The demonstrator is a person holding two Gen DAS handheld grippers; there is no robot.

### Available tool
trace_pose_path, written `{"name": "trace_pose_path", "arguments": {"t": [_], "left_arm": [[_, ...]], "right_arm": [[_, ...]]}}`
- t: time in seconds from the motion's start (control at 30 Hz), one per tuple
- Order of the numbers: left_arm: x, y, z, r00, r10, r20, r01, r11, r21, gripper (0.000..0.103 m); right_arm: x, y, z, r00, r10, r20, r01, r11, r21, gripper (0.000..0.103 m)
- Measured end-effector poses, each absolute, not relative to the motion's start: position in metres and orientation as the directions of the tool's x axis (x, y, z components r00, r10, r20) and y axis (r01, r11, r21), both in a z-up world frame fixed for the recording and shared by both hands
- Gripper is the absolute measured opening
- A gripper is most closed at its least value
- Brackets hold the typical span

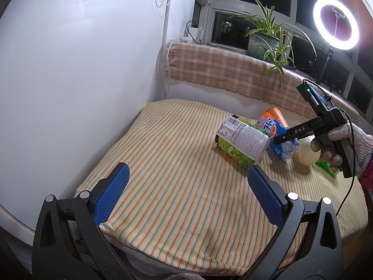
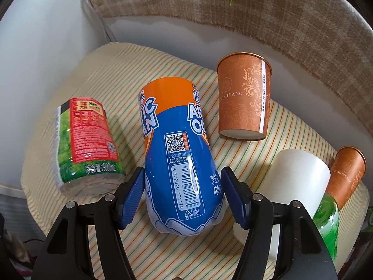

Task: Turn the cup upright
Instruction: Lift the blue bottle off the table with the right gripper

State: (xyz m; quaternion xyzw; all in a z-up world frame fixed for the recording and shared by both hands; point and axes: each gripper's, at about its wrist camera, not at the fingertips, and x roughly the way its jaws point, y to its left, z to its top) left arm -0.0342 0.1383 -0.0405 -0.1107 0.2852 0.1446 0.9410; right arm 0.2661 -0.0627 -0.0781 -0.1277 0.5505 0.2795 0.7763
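Note:
A blue-and-orange label cup [image 2: 179,154] lies on its side on the striped cloth [image 2: 98,74]. My right gripper [image 2: 183,182] straddles its lower end, its blue pads close on both sides; the jaws look open around it. In the left wrist view the same cup [image 1: 277,130] lies behind a green label cup [image 1: 242,140], with the right gripper [image 1: 279,138] on it. My left gripper [image 1: 186,186] is open and empty over the cloth's near part.
A green-and-red label cup [image 2: 86,144] lies at left. An orange paper cup [image 2: 244,95] lies at the back, a white cup [image 2: 298,177], a second orange cup [image 2: 347,175] and a green bottle [image 2: 326,219] at right. A plaid-covered ledge [image 1: 221,70] with a plant [image 1: 268,35] runs behind.

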Motion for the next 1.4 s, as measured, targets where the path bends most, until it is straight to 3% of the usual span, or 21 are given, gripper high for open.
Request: {"name": "trace_pose_path", "arguments": {"t": [0.27,0.5,0.83,1.0,1.23,1.4], "left_arm": [[-0.032,0.13,-0.04,0.804,0.197,-0.562,-0.315,0.941,-0.122,0.103],[-0.022,0.119,-0.04,0.82,0.142,-0.555,-0.267,0.952,-0.152,0.103],[0.006,0.078,-0.047,0.815,-0.016,-0.58,-0.136,0.966,-0.218,0.102],[0.016,0.056,-0.049,0.799,-0.094,-0.594,-0.068,0.967,-0.245,0.102],[0.038,0.056,-0.055,0.733,-0.292,-0.614,-0.013,0.897,-0.442,0.102],[0.051,0.048,-0.058,0.688,-0.366,-0.627,0.005,0.866,-0.499,0.097]], "right_arm": [[0.244,-0.088,-0.05,0.313,0.344,-0.885,-0.55,0.826,0.126,0.065],[0.192,-0.133,-0.029,0.33,0.493,-0.805,-0.487,0.819,0.303,0.066],[0.124,-0.188,-0.079,0.255,0.617,-0.744,-0.205,0.787,0.582,0.066],[0.118,-0.202,-0.1,0.265,0.649,-0.713,-0.078,0.752,0.655,0.067],[0.12,-0.205,-0.114,0.24,0.659,-0.713,-0.067,0.744,0.665,0.069],[0.118,-0.211,-0.109,0.245,0.661,-0.709,-0.114,0.746,0.656,0.073]]}}
